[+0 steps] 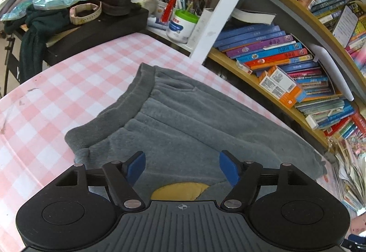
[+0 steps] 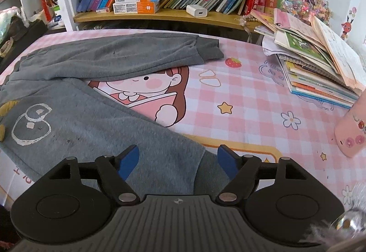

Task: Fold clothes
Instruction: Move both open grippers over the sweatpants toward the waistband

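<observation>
Left hand-held gripper [image 1: 182, 166]: jaws wide, empty, over grey fleece trousers [image 1: 183, 115], waistband at 11 o'clock. Right hand-held gripper [image 2: 178, 164]: likewise wide, empty, above near leg cuff. Trousers lie on pink checked tabletop [image 2: 251, 96], legs splayed, likely laid flat for folding.

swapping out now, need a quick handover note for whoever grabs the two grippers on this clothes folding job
Left gripper: open, holding nothing, over the waistband end of the grey trousers.
Right gripper: open, holding nothing, over the near leg's cuff.
Trousers lie flat on the pink checked table cover, legs spread apart in a V; the far leg runs along the bookshelf side.
Done: laid out; no fold is visible.
Left: bring the legs together, then fold.
</observation>
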Motion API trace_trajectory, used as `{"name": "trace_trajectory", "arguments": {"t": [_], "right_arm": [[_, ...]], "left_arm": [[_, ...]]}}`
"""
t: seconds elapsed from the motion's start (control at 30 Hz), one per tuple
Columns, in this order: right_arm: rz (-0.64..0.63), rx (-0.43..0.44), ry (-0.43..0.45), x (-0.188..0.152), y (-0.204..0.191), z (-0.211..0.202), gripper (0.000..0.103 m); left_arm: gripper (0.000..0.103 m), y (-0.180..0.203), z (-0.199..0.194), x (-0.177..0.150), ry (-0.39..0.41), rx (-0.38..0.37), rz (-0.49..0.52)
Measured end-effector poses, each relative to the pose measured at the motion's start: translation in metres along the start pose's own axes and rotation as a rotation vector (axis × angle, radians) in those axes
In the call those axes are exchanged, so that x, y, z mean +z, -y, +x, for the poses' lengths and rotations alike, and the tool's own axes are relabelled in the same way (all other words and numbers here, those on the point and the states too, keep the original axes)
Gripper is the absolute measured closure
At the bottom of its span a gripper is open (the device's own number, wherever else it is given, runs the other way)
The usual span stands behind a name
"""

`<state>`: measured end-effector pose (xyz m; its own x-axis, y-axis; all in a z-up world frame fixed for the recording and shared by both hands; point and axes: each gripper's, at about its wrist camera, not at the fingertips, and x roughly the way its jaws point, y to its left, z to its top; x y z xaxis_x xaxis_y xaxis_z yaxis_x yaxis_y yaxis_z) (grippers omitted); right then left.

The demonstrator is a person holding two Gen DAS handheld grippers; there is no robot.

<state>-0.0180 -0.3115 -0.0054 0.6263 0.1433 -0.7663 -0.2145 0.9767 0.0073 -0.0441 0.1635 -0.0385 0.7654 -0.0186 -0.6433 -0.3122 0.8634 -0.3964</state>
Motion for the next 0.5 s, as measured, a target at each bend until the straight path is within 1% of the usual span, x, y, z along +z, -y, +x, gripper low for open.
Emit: {"name": "trace_trajectory", "arguments": {"t": [0.07,0.1,0.27,0.5], "right_arm": [[-0.002,-0.001,0.002,0.002,0.0,0.002,0.027],[-0.003,-0.001,0.003,0.004,0.0,0.003,0.026],[-0.031,-0.002,0.013,0.012,0.001,0.007,0.023],[-0.086,-0.011,0.027,0.032,0.005,0.017,0.021]], "left_arm": [[0.029,0.004,0.002,0.0,-0.005,-0.001,0.017],[0.027,0.006,0.003,0.001,-0.009,-0.002,0.029],[0.023,0.019,0.008,0.006,-0.016,-0.008,0.115],[0.022,0.029,0.018,0.019,-0.023,-0.007,0.164]]}}
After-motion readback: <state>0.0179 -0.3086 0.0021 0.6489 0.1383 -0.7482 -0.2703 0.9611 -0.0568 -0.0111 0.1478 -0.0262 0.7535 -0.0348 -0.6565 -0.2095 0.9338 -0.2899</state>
